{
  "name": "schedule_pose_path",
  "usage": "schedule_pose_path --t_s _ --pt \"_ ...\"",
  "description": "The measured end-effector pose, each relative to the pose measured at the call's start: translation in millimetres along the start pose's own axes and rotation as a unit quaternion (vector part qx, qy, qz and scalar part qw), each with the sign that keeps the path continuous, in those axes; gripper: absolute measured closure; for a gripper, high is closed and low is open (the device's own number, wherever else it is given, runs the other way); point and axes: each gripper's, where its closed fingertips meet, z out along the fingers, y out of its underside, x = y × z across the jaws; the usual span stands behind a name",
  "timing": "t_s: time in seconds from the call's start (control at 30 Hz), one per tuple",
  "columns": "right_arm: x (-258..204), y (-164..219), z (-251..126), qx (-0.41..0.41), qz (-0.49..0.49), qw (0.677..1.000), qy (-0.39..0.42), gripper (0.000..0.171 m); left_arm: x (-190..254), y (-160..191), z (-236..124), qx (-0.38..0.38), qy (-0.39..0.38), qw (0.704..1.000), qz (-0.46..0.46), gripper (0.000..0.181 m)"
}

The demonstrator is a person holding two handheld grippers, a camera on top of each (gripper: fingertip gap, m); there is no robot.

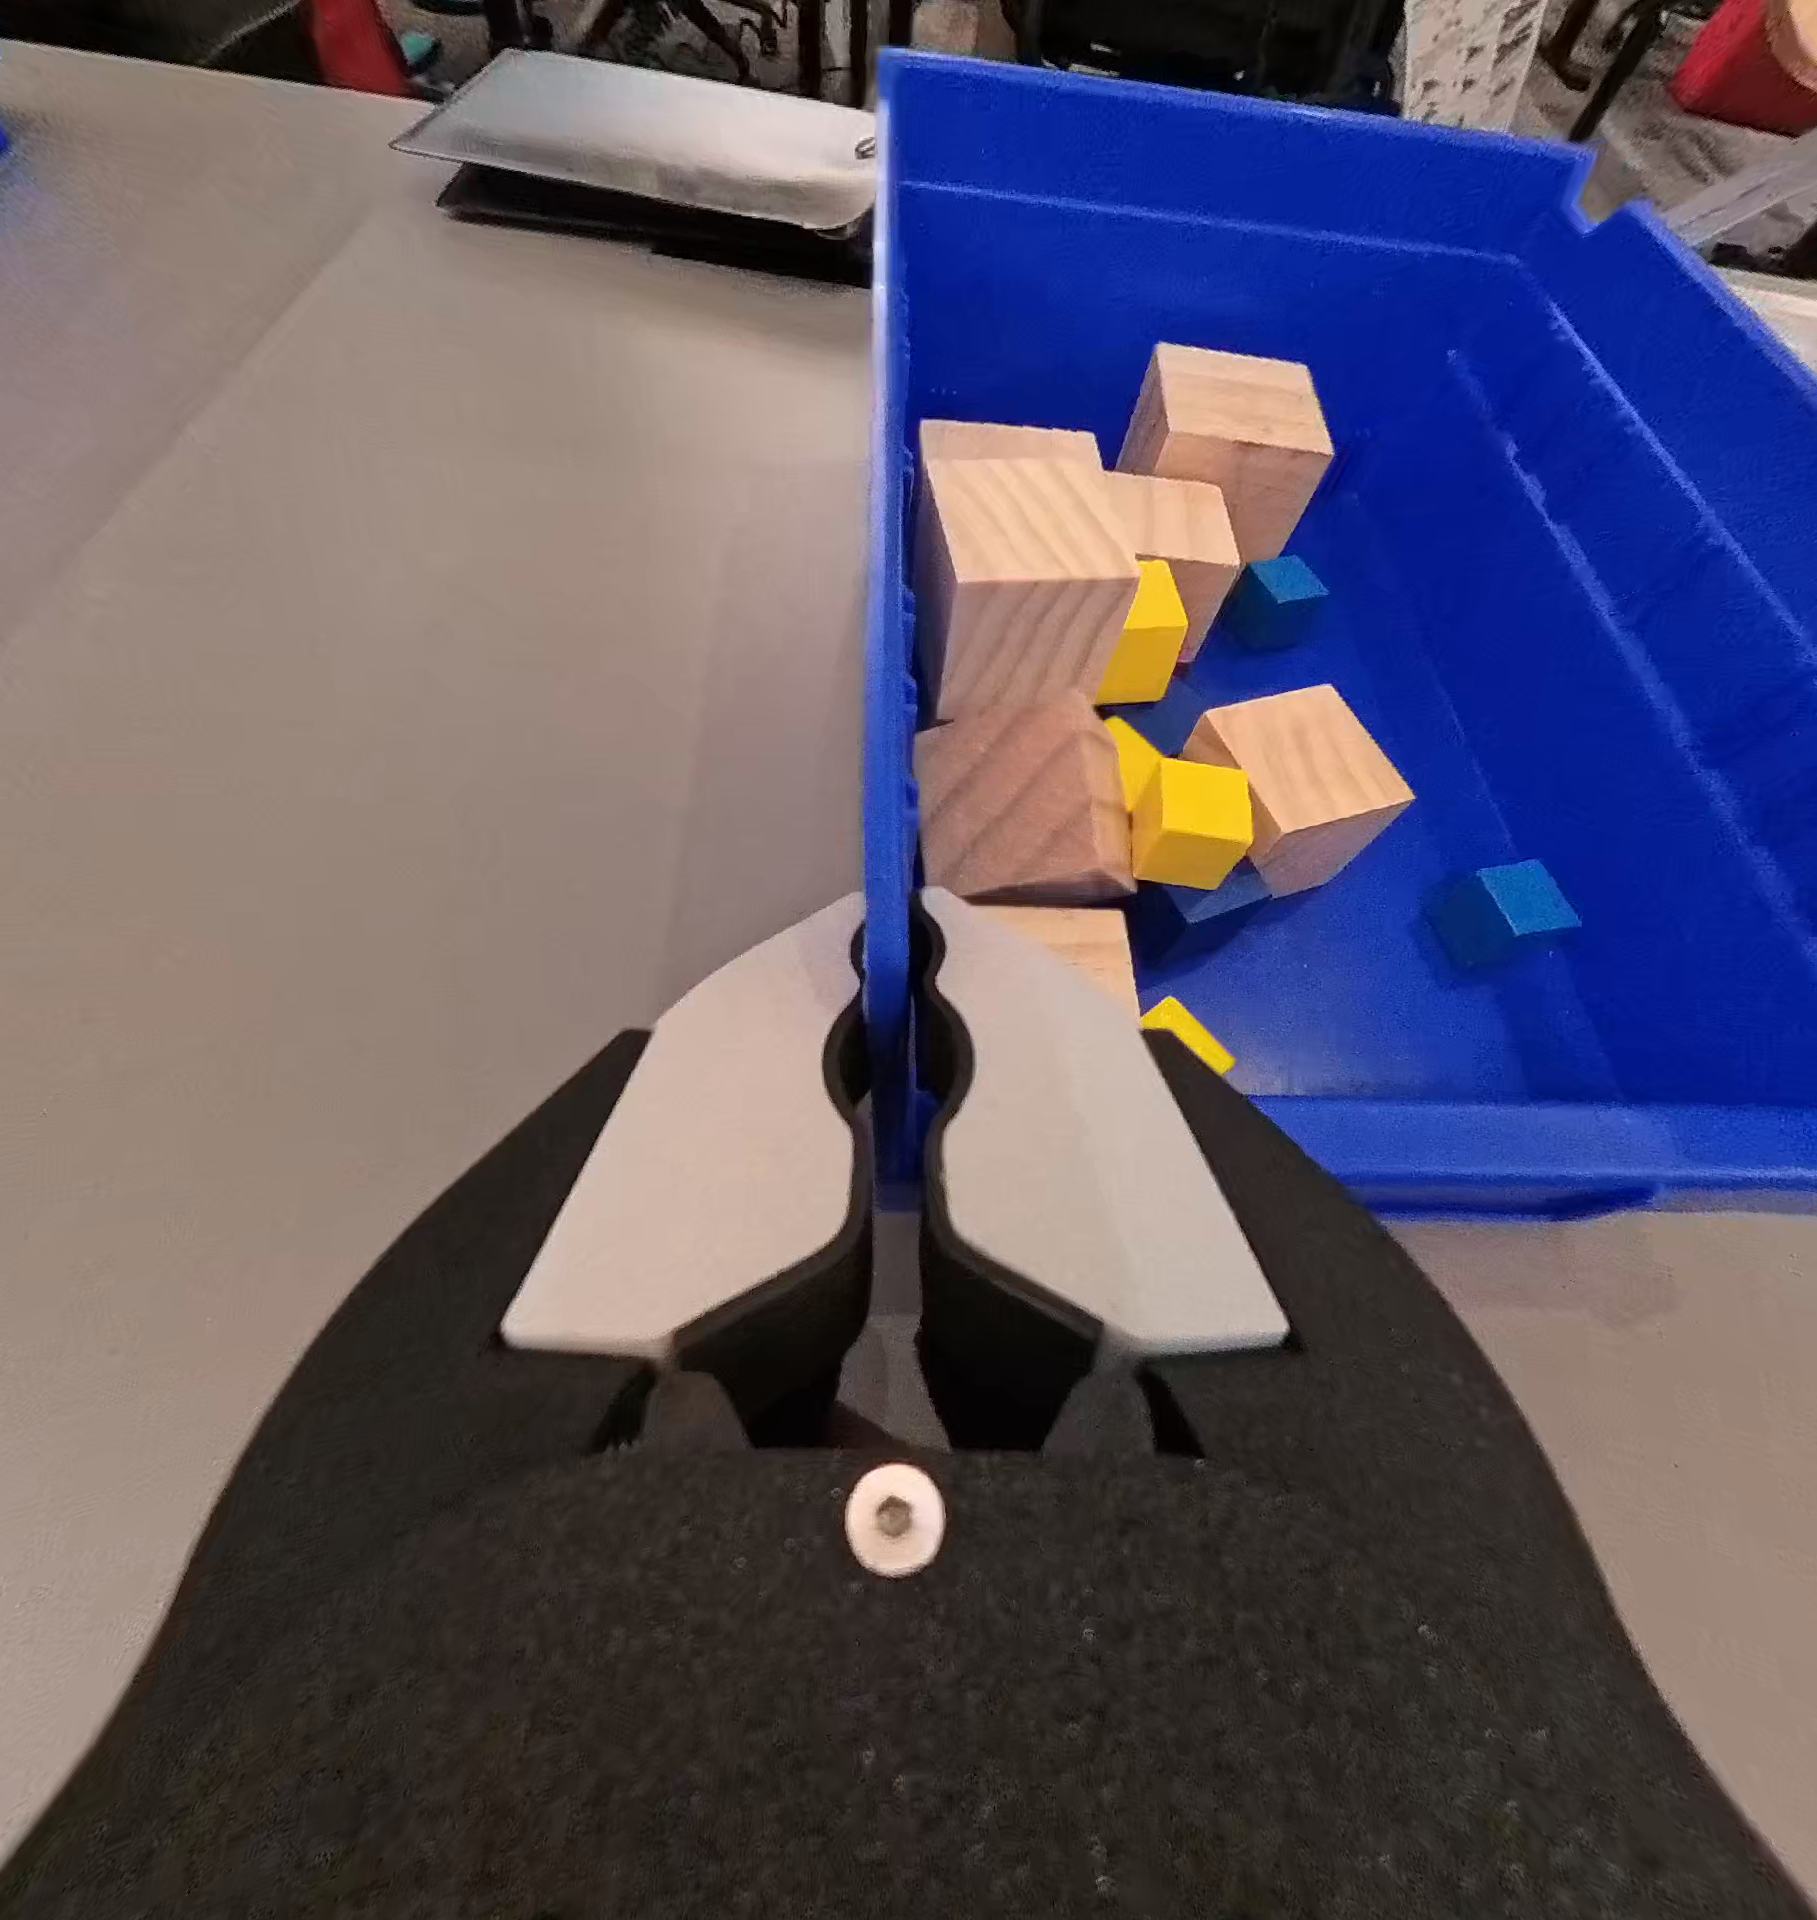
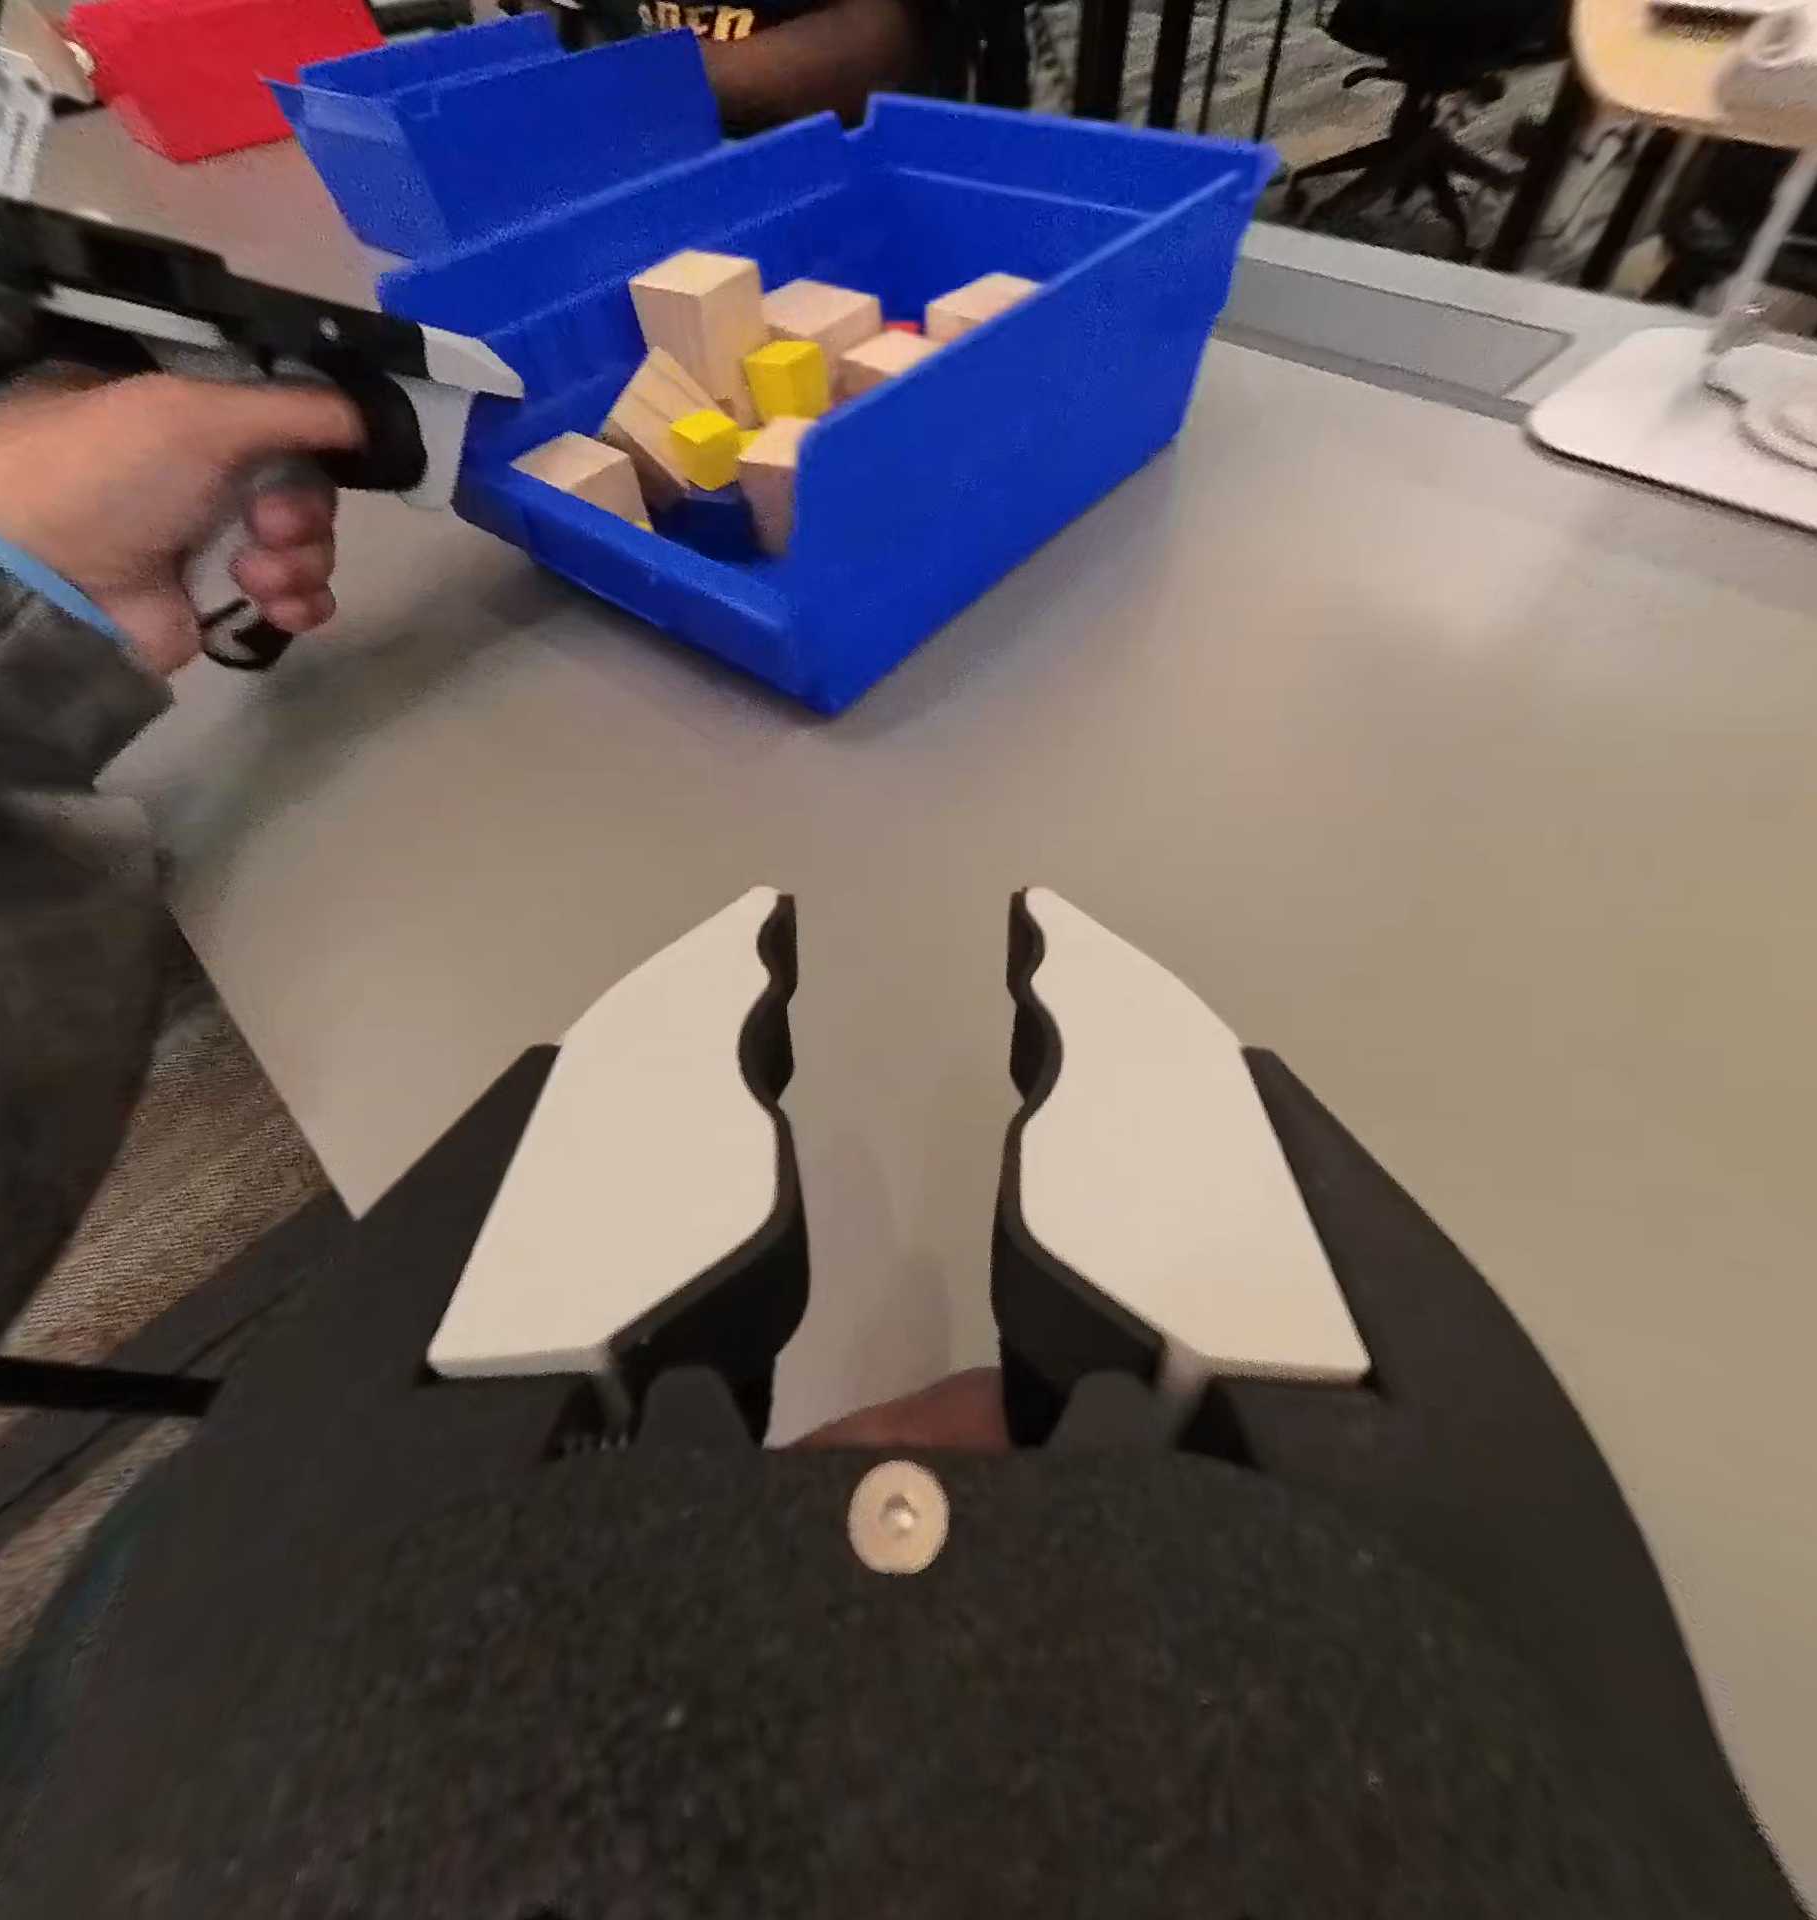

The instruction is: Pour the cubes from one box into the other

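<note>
With the left gripper clamped on the side wall of the cube-filled blue box and the right gripper open on the near side of that box, tilt slowly toward the empty blue box behind it, I think.

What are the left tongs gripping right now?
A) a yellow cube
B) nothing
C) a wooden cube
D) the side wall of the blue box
D: the left tongs are closed on the thin side wall of the blue box, one finger outside and one inside beside the cubes.
</note>
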Motion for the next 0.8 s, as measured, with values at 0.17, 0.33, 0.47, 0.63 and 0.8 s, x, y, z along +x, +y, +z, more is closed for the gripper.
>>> schedule_pose_path --t_s 0.17,0.33,0.47,0.63,0.8 --pt "-10 -28 90 -0.014 -0.004 0.999 0.051 0.129 30 11 -12 -0.016 -0.023 0.999 0.028 0.178" --pt "28 -31 143 -0.047 0.007 0.985 0.163 0.131 45 16 -20 -0.011 -0.022 0.999 0.020 0.177" --pt "32 -35 151 -0.060 0.055 0.988 0.132 0.160 53 18 -24 -0.004 -0.011 1.000 0.011 0.176" --pt "46 -44 124 -0.050 0.072 0.983 0.162 0.169 74 5 -39 0.010 -0.019 0.998 0.053 0.177" --pt "67 -70 66 0.002 0.061 0.977 0.204 0.169 118 -19 -56 0.034 0.017 0.998 0.051 0.177"
